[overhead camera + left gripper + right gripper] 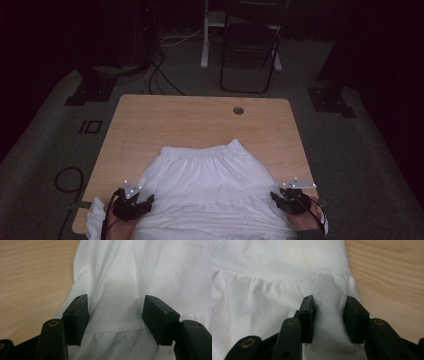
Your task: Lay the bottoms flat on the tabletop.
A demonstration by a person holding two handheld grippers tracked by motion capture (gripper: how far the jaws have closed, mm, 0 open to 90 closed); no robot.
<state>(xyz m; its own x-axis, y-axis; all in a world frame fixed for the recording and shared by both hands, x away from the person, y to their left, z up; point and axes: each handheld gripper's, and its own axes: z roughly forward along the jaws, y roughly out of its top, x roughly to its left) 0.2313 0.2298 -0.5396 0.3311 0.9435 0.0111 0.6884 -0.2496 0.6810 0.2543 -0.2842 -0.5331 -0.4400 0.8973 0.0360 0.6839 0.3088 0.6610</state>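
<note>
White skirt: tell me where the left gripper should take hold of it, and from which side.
Probably the left side edge of the white skirt, near the gathered seam, coming in from the table's near-left corner. There the cloth is loose and folded, and the left gripper has its open jaws on either side of it.

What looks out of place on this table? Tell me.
Little stands out. The white skirt lies flat on the table, waistband away from the person, but its near-left corner spills over the table edge. The right gripper bunches a fold of fabric.
</note>
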